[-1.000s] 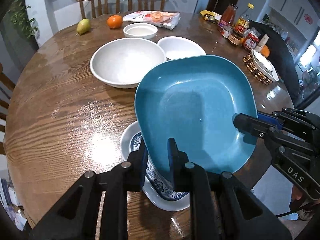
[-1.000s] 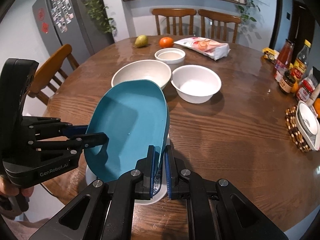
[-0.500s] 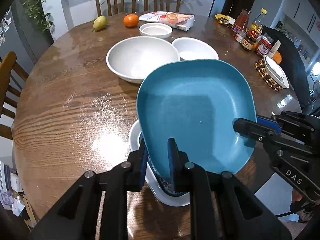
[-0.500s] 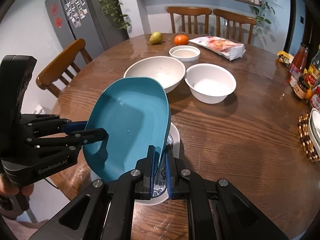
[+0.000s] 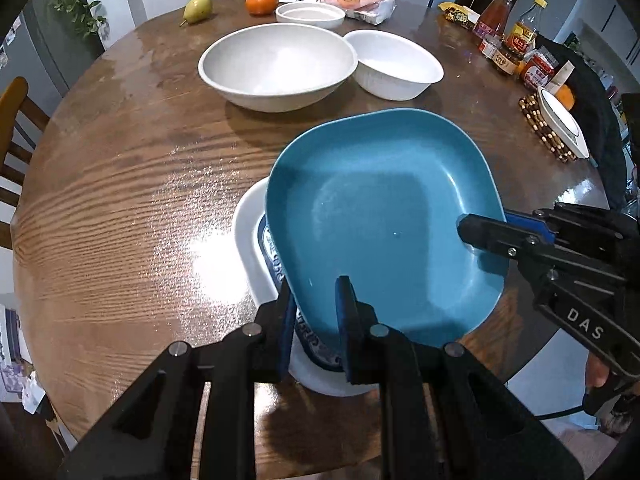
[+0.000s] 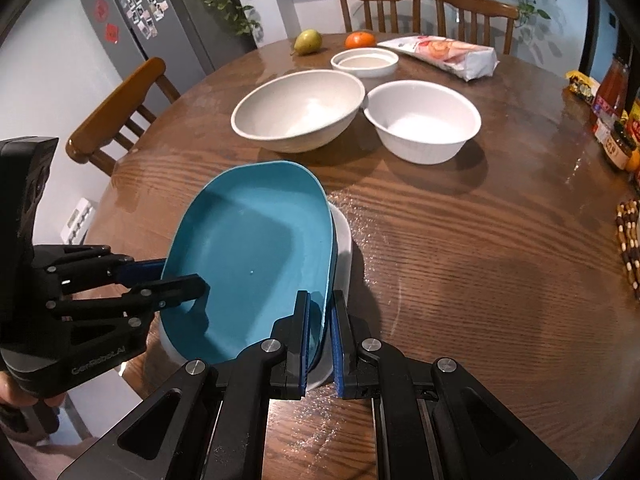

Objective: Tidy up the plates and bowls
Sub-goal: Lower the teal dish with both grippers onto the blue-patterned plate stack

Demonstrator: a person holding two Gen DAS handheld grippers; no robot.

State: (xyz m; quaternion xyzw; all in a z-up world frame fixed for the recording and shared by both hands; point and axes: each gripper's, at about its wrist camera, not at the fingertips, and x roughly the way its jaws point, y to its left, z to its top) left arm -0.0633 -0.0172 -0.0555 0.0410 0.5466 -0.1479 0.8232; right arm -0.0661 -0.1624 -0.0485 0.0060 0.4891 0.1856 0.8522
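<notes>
Both tools pinch the blue plate (image 5: 384, 224): my left tool (image 5: 316, 312) on its near rim, my right tool (image 6: 320, 332) on its right rim. Since a second ago I have lowered it; it now sits just over the white patterned plate (image 5: 250, 240) on the worktop (image 5: 120, 200). Stacking looks nearly done. Three white bowls (image 5: 276, 64) wait farther back.

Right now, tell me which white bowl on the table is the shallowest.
The small white dish by the orange: low-walled, unlike the two deep bowls in front of it.
</notes>
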